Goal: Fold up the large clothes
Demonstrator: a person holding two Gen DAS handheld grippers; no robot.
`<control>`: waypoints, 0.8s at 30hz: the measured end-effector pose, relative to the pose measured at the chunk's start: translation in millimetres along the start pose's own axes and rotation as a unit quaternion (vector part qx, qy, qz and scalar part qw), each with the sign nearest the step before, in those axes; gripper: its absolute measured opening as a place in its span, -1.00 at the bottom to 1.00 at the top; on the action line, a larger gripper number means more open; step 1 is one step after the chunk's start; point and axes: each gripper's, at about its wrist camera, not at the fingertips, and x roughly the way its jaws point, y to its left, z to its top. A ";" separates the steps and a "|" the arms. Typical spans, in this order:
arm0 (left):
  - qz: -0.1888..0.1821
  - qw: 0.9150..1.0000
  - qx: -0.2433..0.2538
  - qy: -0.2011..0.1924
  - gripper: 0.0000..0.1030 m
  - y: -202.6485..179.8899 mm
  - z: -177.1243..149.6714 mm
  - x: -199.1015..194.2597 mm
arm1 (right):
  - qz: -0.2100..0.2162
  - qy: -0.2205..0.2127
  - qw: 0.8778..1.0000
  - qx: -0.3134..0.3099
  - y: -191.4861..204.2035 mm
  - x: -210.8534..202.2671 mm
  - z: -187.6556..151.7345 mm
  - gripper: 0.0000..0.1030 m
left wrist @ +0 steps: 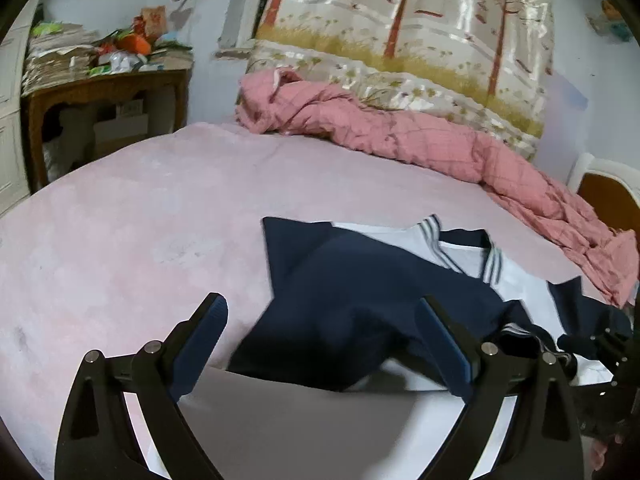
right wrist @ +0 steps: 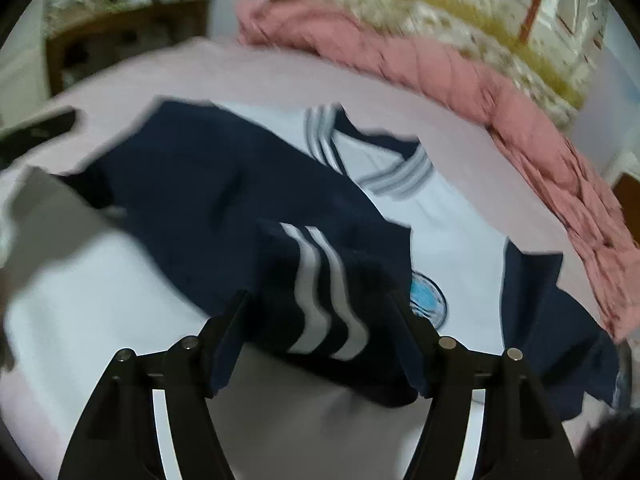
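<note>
A white shirt (left wrist: 296, 420) with navy sleeves and a striped collar (left wrist: 492, 264) lies face up on the pink bed sheet (left wrist: 120, 240). One navy sleeve (left wrist: 352, 312) is folded across its chest. My left gripper (left wrist: 323, 302) hangs open over the shirt's lower part, nothing between its fingers. In the right wrist view the shirt (right wrist: 448, 224) shows a round blue badge (right wrist: 430, 300). The sleeve's white-striped cuff (right wrist: 320, 280) lies between the fingers of my right gripper (right wrist: 318, 296), which stand apart around it without pinching it.
A crumpled pink quilt (left wrist: 440, 148) runs along the far side of the bed, with a tree-patterned cover (left wrist: 400, 40) behind it. A cluttered wooden table (left wrist: 104, 92) stands at the back left. A chair back (left wrist: 604, 192) shows at the right.
</note>
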 end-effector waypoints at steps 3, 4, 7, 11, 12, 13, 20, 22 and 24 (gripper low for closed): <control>0.015 1.000 -0.011 0.009 0.83 8.2 -0.4 8.3 | -0.036 -0.026 0.999 0.006 -11.2 -6.3 -7.2 -0.78; 0.018 1.000 -0.017 0.007 0.83 10.4 -1.9 9.6 | -0.072 -0.046 0.996 0.012 -19.2 -11.6 -9.9 -0.82; 0.030 0.999 -0.012 0.021 0.82 9.9 -7.4 20.0 | -0.130 -0.063 0.989 0.038 -58.3 -14.1 -17.3 -0.82; 0.031 0.999 0.007 0.023 0.82 6.0 -10.3 22.6 | -0.181 -0.039 0.976 0.115 -131.8 -10.9 -25.6 -0.85; 0.030 0.999 0.011 0.023 0.82 5.0 -10.9 22.5 | -0.192 -0.036 0.973 0.123 -143.6 -10.3 -26.0 -0.93; 0.031 0.999 0.015 0.025 0.82 4.0 -11.4 23.2 | -0.207 -0.028 0.970 0.128 -158.1 -9.1 -28.3 -0.94; 0.038 0.998 0.041 0.027 0.82 -3.2 -13.5 23.7 | -0.189 0.009 0.968 0.167 -196.0 6.3 -47.8 -0.94; 0.037 0.998 0.041 0.022 0.79 -2.6 -12.6 22.9 | -0.180 0.008 0.966 0.186 -201.0 3.5 -58.9 -0.94; 0.036 0.998 0.039 0.019 0.60 -1.9 -11.3 23.7 | -0.204 0.009 0.961 0.188 -202.2 6.5 -64.5 -0.94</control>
